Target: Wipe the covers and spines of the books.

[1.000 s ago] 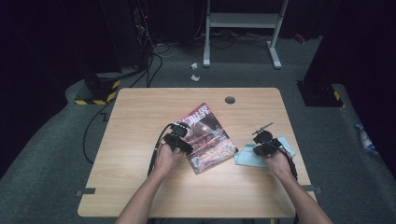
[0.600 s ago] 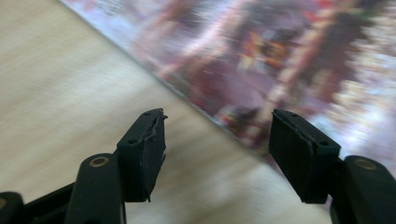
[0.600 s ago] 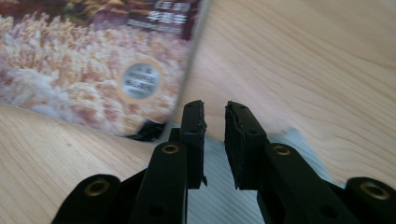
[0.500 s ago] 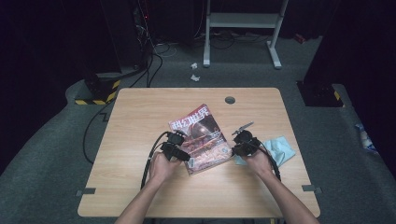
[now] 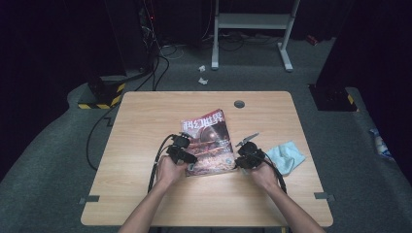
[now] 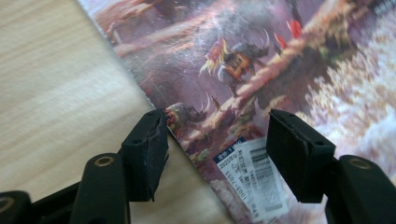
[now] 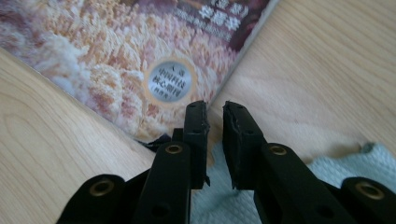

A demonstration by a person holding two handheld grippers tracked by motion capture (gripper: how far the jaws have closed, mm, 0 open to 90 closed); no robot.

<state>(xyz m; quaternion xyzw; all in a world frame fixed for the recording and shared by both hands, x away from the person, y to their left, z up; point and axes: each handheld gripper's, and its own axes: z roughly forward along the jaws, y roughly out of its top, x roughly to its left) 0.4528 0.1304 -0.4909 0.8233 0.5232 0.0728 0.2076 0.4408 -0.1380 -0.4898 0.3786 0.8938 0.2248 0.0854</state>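
Your left gripper (image 6: 215, 140) spreading wide over the magazine's (image 5: 208, 141) near left corner, your right gripper (image 7: 215, 121) nearly pressed together at its near right corner, cloth (image 5: 286, 155) lying just right.

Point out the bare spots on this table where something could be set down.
Bare table: the strip left of the magazine, and the far right corner past the round hole. Crowded: the near middle, where left gripper, right gripper and blue cloth meet.

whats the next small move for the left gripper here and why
Probably close the left gripper on the magazine. Its jaws stand open astride the near corner, one at the cover's edge and one over the barcode label, and nothing is pinched yet. The right gripper, nearly shut, sits at the opposite lower corner beside the cloth.
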